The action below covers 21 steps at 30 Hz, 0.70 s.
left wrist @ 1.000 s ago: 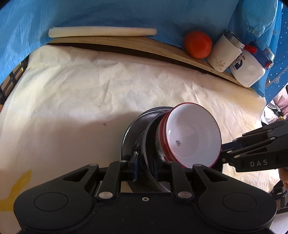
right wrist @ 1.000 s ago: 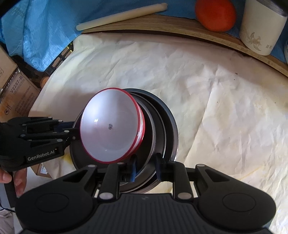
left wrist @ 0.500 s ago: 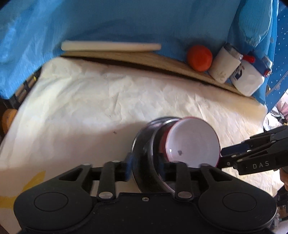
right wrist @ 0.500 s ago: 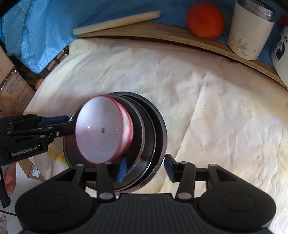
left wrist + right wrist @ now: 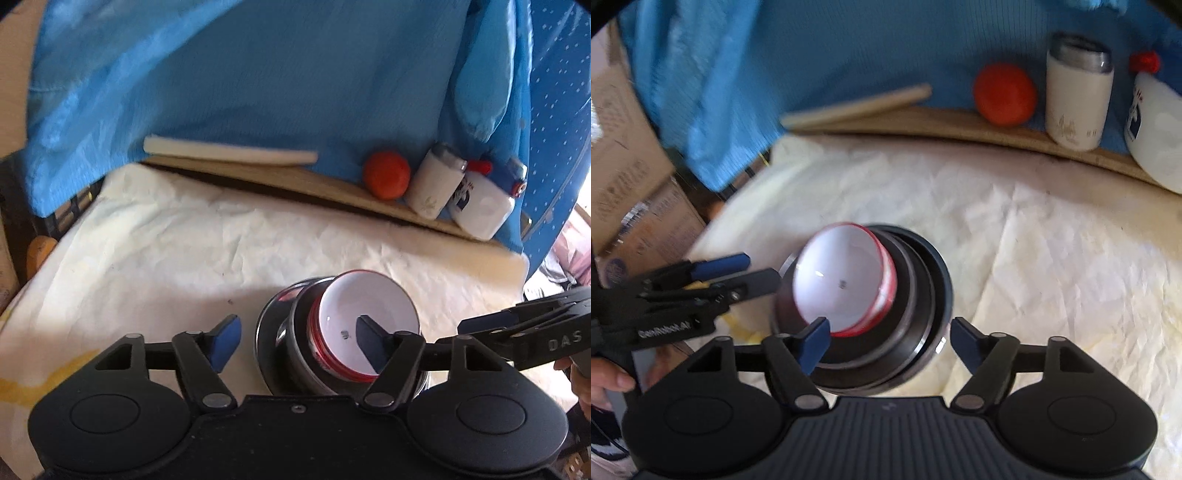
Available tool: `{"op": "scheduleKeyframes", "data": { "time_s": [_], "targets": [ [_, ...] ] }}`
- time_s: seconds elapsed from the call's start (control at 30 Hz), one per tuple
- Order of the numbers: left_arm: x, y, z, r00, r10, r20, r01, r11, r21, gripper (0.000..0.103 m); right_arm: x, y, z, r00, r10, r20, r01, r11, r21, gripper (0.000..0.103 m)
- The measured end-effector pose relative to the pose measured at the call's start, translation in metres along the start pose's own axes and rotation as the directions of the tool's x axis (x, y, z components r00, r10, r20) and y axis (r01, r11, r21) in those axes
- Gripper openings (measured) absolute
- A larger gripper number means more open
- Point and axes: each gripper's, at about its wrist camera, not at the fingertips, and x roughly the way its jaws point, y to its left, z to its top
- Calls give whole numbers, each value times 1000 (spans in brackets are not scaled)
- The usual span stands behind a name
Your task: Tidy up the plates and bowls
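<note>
We see our left gripper (image 5: 299, 341) with its jaws opening and nothing pressed between them; its blue-padded fingers (image 5: 224, 341) stand apart, one left of the stack and one in front of the bowl. Our right gripper (image 5: 889, 345) is likewise opening, its pads straddling the near rim of the stack without touching it that we can tell. The white bowl with a red rim (image 5: 846, 282) sits tilted on top of a nest of dark metal plates (image 5: 923, 314); from the left wrist the same bowl (image 5: 364, 321) lies just ahead and slightly right of the gap, the plates (image 5: 280, 343) under it. The stack rests on a crumpled cream paper sheet (image 5: 184, 258) near its front edge; to the left and behind, the sheet is open and bare; the wooden table edge (image 5: 332, 184) bounds the back. Along that strip lie a pale round stick (image 5: 229, 153), an orange-red ball (image 5: 386, 175), a white tumbler with a steel lid (image 5: 436, 184) and a white plastic jug (image 5: 484, 206), all well apart from the stack; blue cloth (image 5: 277, 74) hangs behind.
</note>
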Motion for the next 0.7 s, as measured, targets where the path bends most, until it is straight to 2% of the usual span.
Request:
{"op": "scheduleKeyframes", "data": {
  "time_s": [0.1, 0.23, 0.3, 0.4, 0.6, 0.7],
  "targets": [
    [-11, -3, -8, 998, 11, 66, -12, 1000, 1, 82, -13, 5, -12, 994, 32, 109, -32, 999, -7, 85],
    [-26, -5, -19, 992, 16, 121, -17, 1000, 6, 90, -30, 14, -32, 971, 43, 233, -35, 999, -35, 93],
    [-34, -4, -25, 989, 22, 149, -22, 1000, 1, 97, -36, 18, -41, 962, 34, 271, -21, 999, -49, 96],
    [-43, -3, -35, 982, 30, 186, -30, 1000, -5, 102, -41, 25, -56, 948, 26, 316, -6, 998, -66, 100],
    [-59, -6, -61, 969, 48, 244, -56, 998, 24, 102, -45, 25, -88, 914, 58, 402, -43, 998, -44, 102],
    [-66, -8, -74, 962, 51, 267, -64, 997, 41, 102, -44, 25, -103, 897, 49, 439, -36, 999, -37, 102]
  ]
}}
